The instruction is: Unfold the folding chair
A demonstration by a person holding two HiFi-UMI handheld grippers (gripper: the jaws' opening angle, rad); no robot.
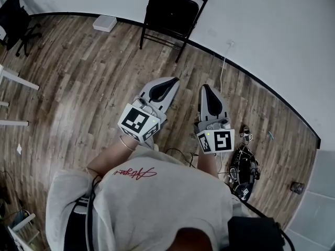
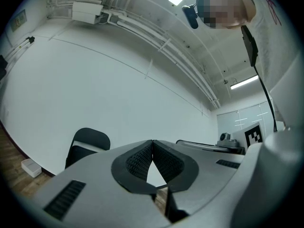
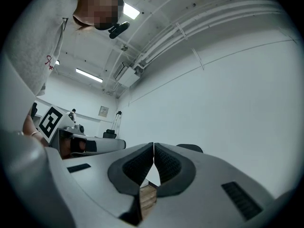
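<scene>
A black folding chair [image 1: 175,9] stands folded against the white wall at the far side of the wood floor. In the left gripper view the chair [image 2: 88,144] shows left of the jaws; in the right gripper view only the chair's top [image 3: 190,147] peeks over the right jaw. My left gripper [image 1: 170,82] and right gripper [image 1: 205,88] are held side by side, pointing at the chair and well short of it. Both are shut with nothing between the pads, as the left gripper [image 2: 152,144] and right gripper [image 3: 154,146] show in their own views.
A white box [image 1: 104,23] lies on the floor by the wall, left of the chair. A white cable [image 1: 225,61] hangs down the wall. Black gear and cables [image 1: 243,171] lie on the floor at the right. White table legs [image 1: 15,80] and a black office chair [image 1: 15,22] stand at the left.
</scene>
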